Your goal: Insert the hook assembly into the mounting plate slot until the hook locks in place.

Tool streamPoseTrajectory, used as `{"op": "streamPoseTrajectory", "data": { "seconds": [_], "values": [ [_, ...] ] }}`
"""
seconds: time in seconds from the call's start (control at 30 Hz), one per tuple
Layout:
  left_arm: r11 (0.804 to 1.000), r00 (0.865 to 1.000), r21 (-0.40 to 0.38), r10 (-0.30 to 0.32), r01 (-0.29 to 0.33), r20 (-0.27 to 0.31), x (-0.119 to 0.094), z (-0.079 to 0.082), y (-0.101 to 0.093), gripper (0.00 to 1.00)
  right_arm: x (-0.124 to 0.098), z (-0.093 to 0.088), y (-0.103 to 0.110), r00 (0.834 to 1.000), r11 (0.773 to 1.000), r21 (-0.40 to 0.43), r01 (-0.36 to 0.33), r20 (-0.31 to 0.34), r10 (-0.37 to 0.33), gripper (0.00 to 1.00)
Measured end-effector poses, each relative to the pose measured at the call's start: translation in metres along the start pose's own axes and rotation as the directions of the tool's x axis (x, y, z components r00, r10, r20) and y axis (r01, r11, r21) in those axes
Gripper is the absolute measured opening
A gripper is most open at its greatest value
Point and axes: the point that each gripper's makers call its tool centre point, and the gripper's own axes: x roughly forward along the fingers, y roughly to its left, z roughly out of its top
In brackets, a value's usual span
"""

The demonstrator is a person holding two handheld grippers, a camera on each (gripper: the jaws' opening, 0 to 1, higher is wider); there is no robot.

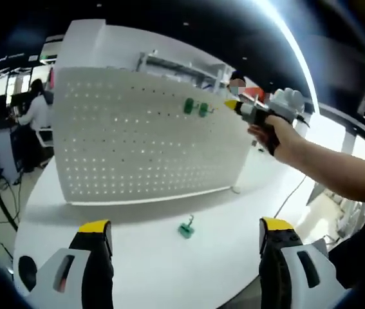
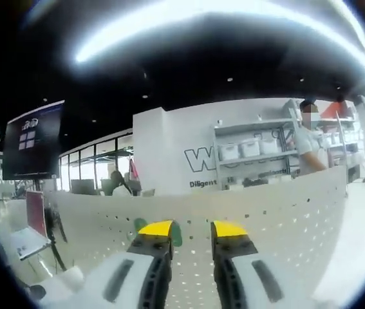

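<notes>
White tabletop (image 1: 137, 257) carries an upright white perforated pegboard panel (image 1: 150, 138), matte, with regular rows of small round holes. Left gripper (image 1: 185, 235), yellow-tipped black jaws, stands spread wide and holds nothing, low over the near table edge. Between its jaws, a small green plastic hook piece (image 1: 186, 228) lies flat on the bare tabletop, just in front of the panel's lower edge, open surface all around it. Two green plastic hooks (image 1: 196, 107) sit mounted on the panel's upper right. Right gripper (image 1: 237, 106), held in a hand (image 1: 279, 138), points at them, close beside. In the right gripper view its jaws (image 2: 192, 229) stand close together, a narrow gap between, nothing visibly clamped; a green hook (image 2: 176, 233) shows just behind the left jaw tip against the panel (image 2: 285, 212).
</notes>
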Motion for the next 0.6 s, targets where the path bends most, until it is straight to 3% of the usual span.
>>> {"op": "streamPoseTrajectory", "data": {
  "seconds": [0.23, 0.6],
  "values": [
    [1.0, 1.0, 0.015, -0.004, 0.004, -0.015, -0.002, -0.003, -0.005, 0.96, -0.023, -0.007, -0.007, 0.999, 1.0, 0.002, -0.015, -0.029, 0.015, 0.21],
    [1.0, 0.999, 0.01, 0.002, -0.001, -0.034, -0.006, -0.011, -0.008, 0.95, -0.07, -0.051, 0.005, 0.986, 0.995, -0.017, -0.098, -0.137, 0.094, 0.21]
  ]
}}
